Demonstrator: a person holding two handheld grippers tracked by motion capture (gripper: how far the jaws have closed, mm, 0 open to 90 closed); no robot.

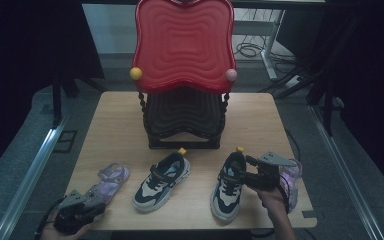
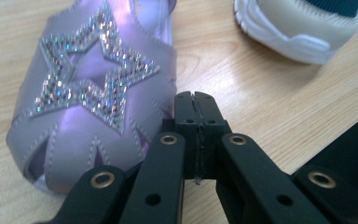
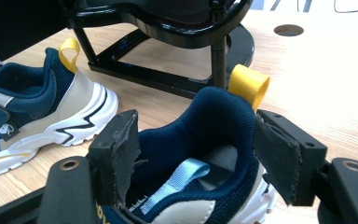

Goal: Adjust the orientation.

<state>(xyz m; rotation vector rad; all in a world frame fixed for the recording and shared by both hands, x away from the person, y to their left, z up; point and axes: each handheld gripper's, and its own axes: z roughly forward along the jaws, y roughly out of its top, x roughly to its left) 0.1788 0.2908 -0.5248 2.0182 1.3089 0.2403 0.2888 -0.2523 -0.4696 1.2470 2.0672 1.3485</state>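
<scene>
My left gripper point(image 2: 196, 99) is shut with nothing between its jaws; its tips rest by the toe edge of a purple sandal point(image 2: 88, 93) with a glitter star. In the high view this gripper point(image 1: 98, 202) sits at the table's front left, at the sandal's point(image 1: 111, 180) near end. My right gripper point(image 3: 196, 140) straddles the heel collar of the right navy-and-white sneaker point(image 3: 205, 121), pads against both sides. From above, the right gripper point(image 1: 248, 170) meets that sneaker point(image 1: 228, 186) from the right. The left sneaker point(image 1: 162, 181) lies between sandal and right sneaker.
A shoe rack with a red top shelf point(image 1: 182, 45) and a black lower shelf point(image 1: 182, 117) stands at the table's back middle. A second purple sandal point(image 1: 291, 180) lies behind my right hand near the right edge. The table's front edge is close under both hands.
</scene>
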